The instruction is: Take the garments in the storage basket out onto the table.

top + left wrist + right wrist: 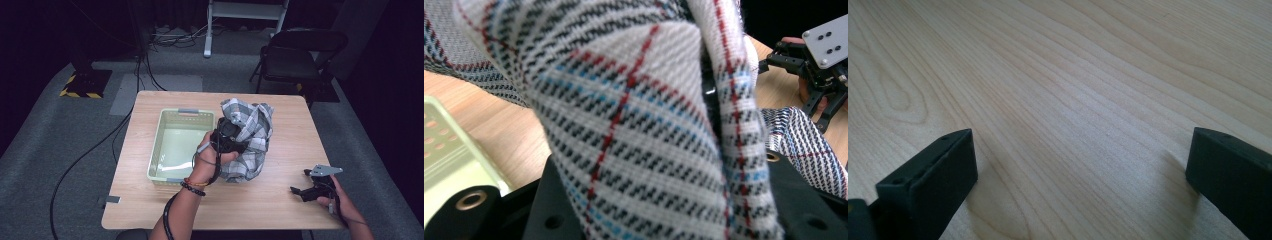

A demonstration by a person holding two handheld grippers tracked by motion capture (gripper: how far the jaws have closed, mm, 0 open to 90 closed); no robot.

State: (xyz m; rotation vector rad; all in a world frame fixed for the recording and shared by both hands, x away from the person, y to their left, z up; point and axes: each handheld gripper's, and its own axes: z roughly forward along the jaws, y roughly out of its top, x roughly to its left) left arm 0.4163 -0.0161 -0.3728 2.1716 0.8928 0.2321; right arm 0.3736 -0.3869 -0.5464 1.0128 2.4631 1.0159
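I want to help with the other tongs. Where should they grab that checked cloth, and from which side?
Probably the loose lower edge of the grey checked cloth with red and blue lines, coming in from the right tongs' side. The left tongs hold it bunched up high beside the pale green plastic basket, so the bottom folds droop onto the wooden table, facing the open tongs.

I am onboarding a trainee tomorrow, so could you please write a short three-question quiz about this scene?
1. True or false: the left tongs hold the checked cloth raised off the table.
2. What lies between the jaws of the right tongs?
A. cloth
B. bare wood
C. the basket
3. Which side of the cloth is the green basket on, in the high view?

Key: 1 true; 2 B; 3 left.
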